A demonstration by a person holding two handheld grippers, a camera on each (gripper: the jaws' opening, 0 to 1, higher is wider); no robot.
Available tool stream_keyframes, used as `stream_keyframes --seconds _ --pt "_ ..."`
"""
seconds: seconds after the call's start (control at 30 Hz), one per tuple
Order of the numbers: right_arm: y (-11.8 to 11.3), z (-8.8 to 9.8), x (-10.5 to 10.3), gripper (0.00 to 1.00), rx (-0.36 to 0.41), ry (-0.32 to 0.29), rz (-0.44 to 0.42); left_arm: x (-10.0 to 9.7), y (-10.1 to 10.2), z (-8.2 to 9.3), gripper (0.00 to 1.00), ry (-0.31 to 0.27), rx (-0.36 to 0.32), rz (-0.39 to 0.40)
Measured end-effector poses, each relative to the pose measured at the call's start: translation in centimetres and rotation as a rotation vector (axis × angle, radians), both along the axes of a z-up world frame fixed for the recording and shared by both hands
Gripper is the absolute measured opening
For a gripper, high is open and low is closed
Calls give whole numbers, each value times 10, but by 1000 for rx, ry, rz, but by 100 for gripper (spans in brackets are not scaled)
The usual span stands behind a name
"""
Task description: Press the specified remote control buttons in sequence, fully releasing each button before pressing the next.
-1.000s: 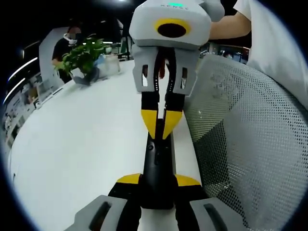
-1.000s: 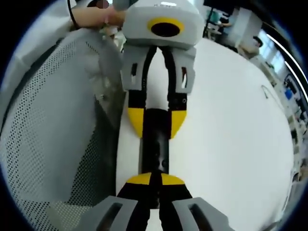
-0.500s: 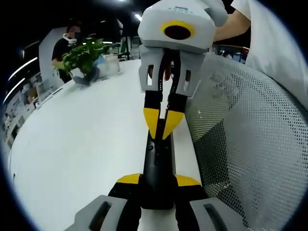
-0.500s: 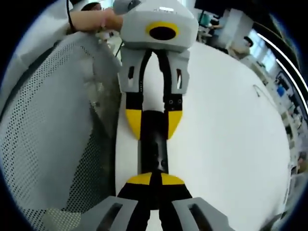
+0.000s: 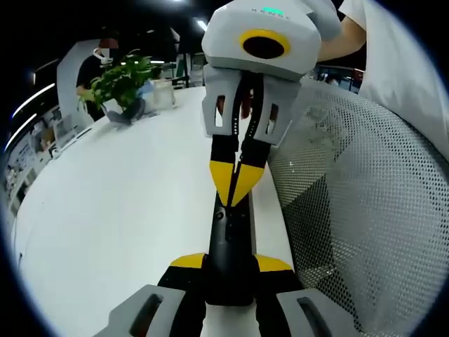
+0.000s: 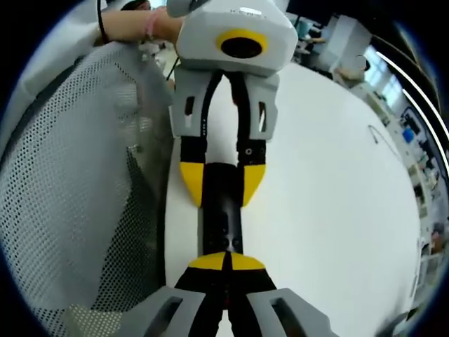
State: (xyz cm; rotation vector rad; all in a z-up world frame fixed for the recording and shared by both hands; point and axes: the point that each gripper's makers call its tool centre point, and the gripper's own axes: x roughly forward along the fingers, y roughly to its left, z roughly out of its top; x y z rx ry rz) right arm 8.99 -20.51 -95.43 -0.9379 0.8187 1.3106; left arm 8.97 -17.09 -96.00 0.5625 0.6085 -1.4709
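The slim black plastic remote control point(image 5: 229, 242) lies lengthwise along the edge of the round white counter point(image 5: 119, 210) and serves as the landmark here. To its left in the left gripper view, far across the counter, stands a leafy green potted plant point(image 5: 123, 81). The left hand-held gripper point(image 5: 229, 265) straddles the near end of the remote, its yellow-tipped jaws closed against the two long sides, which by my reading pins the body so it cannot slide or tip under a press. At the remote's far end the right hand-held gripper point(image 5: 237, 184) comes down with its jaws brought together into a single yellow point resting on or just over the button face; held that way it works as a pressing finger, though whether a button is actually depressed I cannot tell. Faint green lettering sits on that gripper's white housing, too blurred to read. To the right of the remote, just off the counter's edge, is a grey mesh chair back point(image 5: 358, 210), with a person's white sleeve point(image 5: 403, 63) beyond it.
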Motion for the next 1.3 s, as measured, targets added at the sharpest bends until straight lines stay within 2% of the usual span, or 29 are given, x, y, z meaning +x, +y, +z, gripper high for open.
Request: stream_keyframes --seconds 0.17,0.27,0.4,0.57,0.87,1.03,1.1,1.3 --pt "-1 0 2 0 6 28 -54 0 0 0 24 0 2 -1" --pt "-2 1 2 0 55 67 -96 0 0 0 24 0 2 0" --pt "-5 2 1 0 69 79 -87 0 -1 0 24 2 2 4" --pt "-10 0 -1 0 21 48 -38 0 0 -1 24 4 1 3" --pt "-11 -2 -1 0 16 78 -76 0 0 -1 24 2 2 2" --pt "-13 -1 -1 0 45 70 -85 0 0 0 24 5 0 1" --pt "-12 0 0 0 69 99 -113 0 0 0 24 5 0 2" --pt "-14 1 -2 0 57 99 -81 0 0 -1 24 8 -3 2"
